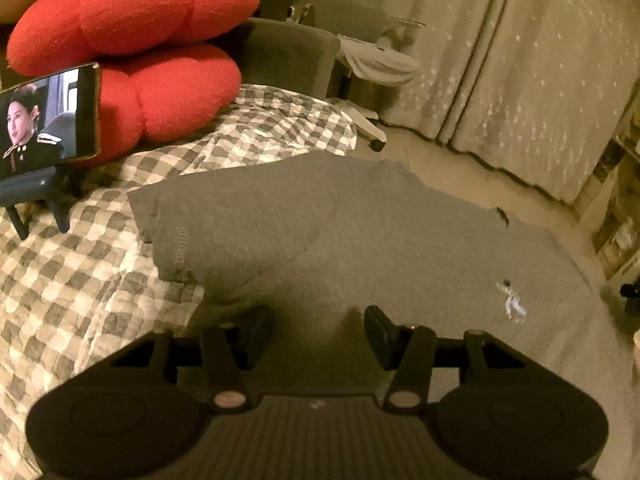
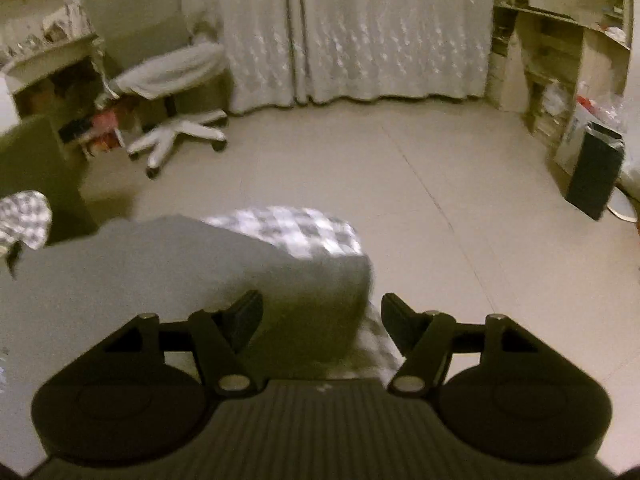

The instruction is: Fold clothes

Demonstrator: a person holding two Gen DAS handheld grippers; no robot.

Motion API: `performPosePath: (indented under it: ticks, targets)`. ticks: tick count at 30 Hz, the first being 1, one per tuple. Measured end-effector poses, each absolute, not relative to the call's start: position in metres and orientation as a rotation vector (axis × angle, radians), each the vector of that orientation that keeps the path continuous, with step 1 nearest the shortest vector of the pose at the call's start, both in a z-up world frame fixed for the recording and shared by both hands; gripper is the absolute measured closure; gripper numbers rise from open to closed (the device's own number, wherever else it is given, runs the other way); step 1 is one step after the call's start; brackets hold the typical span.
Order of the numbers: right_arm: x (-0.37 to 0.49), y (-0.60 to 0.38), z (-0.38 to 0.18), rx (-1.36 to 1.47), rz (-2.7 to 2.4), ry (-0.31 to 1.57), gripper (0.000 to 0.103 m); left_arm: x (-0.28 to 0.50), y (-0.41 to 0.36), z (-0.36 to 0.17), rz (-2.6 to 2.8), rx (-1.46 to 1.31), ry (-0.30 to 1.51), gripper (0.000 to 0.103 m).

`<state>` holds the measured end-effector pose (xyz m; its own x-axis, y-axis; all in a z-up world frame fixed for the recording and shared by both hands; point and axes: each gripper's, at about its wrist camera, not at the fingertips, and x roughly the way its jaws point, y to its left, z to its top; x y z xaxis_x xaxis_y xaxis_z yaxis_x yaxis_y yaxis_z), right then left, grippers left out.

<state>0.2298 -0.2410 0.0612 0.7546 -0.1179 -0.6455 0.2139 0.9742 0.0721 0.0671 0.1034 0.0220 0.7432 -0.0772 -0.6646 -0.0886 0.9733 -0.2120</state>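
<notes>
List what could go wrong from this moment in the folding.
Both the left gripper and the right gripper are open above the grey garment, so a grab may pinch the checkered quilt too. The garment's far part hangs over the bed's edge and could slide to the floor. A wide sweep might knock the phone on its stand.

The phone (image 1: 48, 120) at nine o'clock in the left wrist view is cut off by the picture's edge, and it hides part of the red cushion (image 1: 132, 32) behind it. In the right wrist view the grey garment (image 2: 160, 264) and checked bedcover (image 2: 296, 232) are smeared by blur, so their folds cannot be read. The shelves (image 2: 560, 40) at two o'clock hold items too small to tell.
</notes>
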Motion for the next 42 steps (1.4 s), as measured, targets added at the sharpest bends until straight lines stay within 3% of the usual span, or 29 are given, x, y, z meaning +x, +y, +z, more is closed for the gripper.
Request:
performPosePath:
  ticks: [11, 13, 18, 23, 32, 42]
  targets:
    - [0.218, -0.166, 0.044, 0.02, 0.042, 0.743, 0.036, 0.067, 0.096, 0.02, 0.014, -0.179, 0.76, 0.046]
    - [0.216, -0.152, 0.041, -0.003, 0.083, 0.751, 0.028, 0.066, 0.097, 0.02, 0.01, -0.197, 0.756, 0.043]
    - [0.211, -0.134, 0.033, 0.0, 0.092, 0.725, 0.022, 0.066, 0.1, 0.018, 0.0, -0.249, 0.731, 0.034]
    - [0.208, -0.124, 0.026, 0.006, 0.03, 0.704, 0.0, 0.067, 0.092, 0.014, -0.02, -0.223, 0.722, 0.02]
    - [0.204, -0.119, 0.024, -0.008, -0.007, 0.672, 0.0, 0.068, 0.077, 0.008, -0.038, -0.134, 0.71, 0.001]
    - [0.204, -0.127, 0.024, 0.055, 0.008, 0.664, 0.0, 0.068, 0.073, 0.003, -0.039, -0.129, 0.68, 0.0]
